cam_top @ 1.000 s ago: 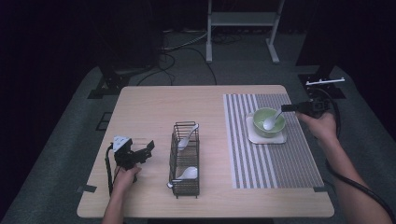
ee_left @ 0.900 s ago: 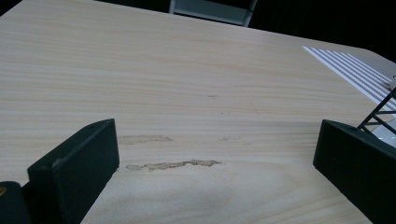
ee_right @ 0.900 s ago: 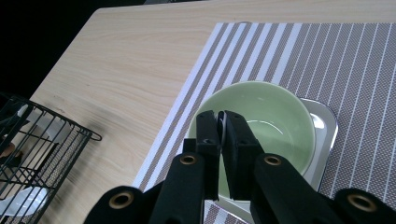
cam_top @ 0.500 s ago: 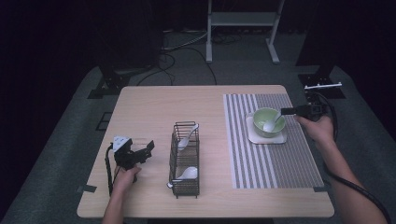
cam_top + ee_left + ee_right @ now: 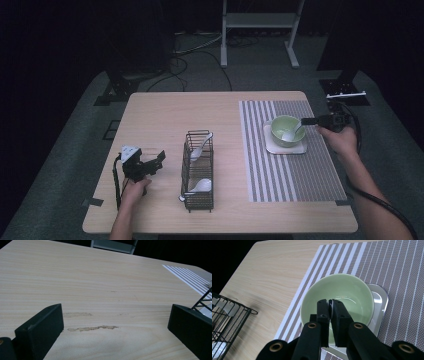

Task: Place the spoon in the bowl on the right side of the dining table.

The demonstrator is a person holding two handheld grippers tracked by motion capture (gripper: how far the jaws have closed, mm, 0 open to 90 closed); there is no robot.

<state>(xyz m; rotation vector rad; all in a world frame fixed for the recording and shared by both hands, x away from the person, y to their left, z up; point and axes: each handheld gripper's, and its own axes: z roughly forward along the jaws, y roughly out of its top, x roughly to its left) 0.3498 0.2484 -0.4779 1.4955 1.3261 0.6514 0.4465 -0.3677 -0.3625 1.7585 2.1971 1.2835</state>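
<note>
A green bowl (image 5: 283, 126) (image 5: 342, 295) stands on a white square plate (image 5: 287, 148) (image 5: 380, 305) on the striped placemat (image 5: 290, 175). A white spoon (image 5: 290, 134) lies with its scoop inside the bowl and its handle slanting up to the right. My right gripper (image 5: 305, 121) (image 5: 329, 305) is at the bowl's right rim, shut on that thin handle. My left gripper (image 5: 158, 162) (image 5: 115, 315) rests low over the bare table at the left, jaws wide open with nothing between them.
A black wire rack (image 5: 198, 170) (image 5: 227, 322) stands mid-table with two white spoons (image 5: 200, 147) (image 5: 201, 186) in it, just right of the left gripper. Its corner (image 5: 203, 300) shows in the left gripper view. The wooden table (image 5: 165, 120) has bare room at the back left.
The right gripper has edged slightly left toward the bowl with the spoon still in it. The left hand has not moved.
</note>
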